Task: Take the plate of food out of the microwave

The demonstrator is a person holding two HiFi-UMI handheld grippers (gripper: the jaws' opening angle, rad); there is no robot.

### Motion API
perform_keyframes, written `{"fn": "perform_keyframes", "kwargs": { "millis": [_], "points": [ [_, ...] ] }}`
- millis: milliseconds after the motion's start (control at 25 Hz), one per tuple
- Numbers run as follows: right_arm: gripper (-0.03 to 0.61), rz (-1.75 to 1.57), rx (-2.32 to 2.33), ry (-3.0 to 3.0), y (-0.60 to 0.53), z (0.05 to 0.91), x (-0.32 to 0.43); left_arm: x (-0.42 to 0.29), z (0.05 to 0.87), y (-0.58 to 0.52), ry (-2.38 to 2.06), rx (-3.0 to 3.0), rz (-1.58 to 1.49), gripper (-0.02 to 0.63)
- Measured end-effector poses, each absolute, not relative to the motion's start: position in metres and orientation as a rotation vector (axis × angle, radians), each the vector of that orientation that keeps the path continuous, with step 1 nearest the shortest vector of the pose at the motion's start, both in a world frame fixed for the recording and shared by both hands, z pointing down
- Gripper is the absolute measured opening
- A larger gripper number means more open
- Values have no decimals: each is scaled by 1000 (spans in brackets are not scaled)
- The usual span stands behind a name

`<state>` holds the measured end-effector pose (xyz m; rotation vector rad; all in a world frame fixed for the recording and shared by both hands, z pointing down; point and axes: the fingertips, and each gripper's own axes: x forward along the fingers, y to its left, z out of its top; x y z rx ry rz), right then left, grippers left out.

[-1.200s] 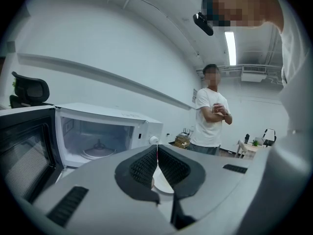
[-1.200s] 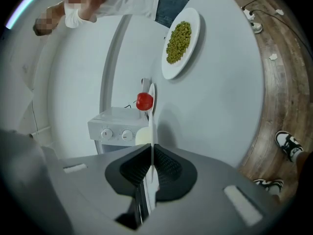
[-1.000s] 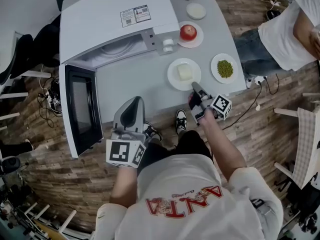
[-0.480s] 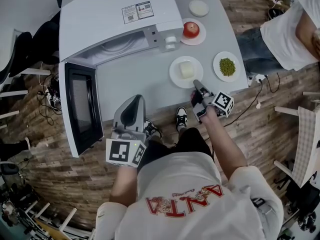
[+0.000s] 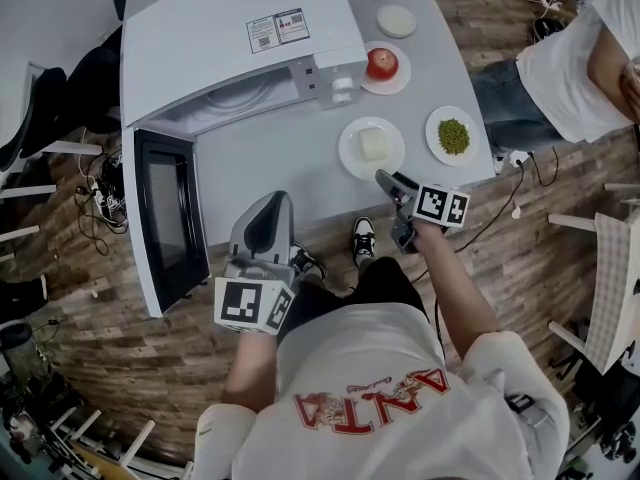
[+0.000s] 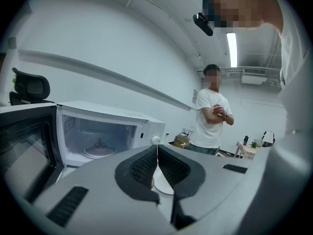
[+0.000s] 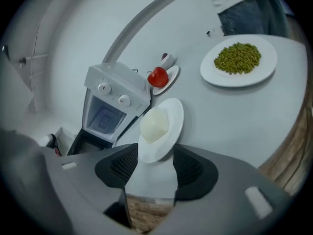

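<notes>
Already the plate (image 5: 350, 158) of food sits on the bench (image 5: 270, 173), outside the open, emptied microwave (image 5: 230, 48). My right hand-held gripper (image 7: 155, 155) has just been opening; its jaws stand wide, the plate's near rim between them, unpinched. My left hand-held gripper (image 6: 157, 153) is closed on nothing.

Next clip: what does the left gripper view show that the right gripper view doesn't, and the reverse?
Left gripper view only: the turntable inside the cavity, a bystander with folded arms, and the left claw, jaws together. Right gripper view only: the peas plate, the pale food block on its white plate, and the right claw, whose jaws have just been opening; that plate's near rim shows between them, ungripped. Both: the microwave with its door open.
</notes>
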<state>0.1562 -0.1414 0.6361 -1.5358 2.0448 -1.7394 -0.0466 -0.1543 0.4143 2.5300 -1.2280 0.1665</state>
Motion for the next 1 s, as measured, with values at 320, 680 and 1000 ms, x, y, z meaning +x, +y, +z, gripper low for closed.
{"fn": "perform_keyframes", "kwargs": {
  "millis": [320,680,1000],
  "points": [
    [213,-1744,-1740,2538,-120,643,146,-48,413,-155,-1220,2526,136,12],
    [85,-1323,-1897,2618,-140,569,157,-55,397,-161,-1214,2537,86,12],
    [3,-831,-1880,2616,-161,454,146,-65,360,-163,-1221,2550,21,12]
  ]
}}
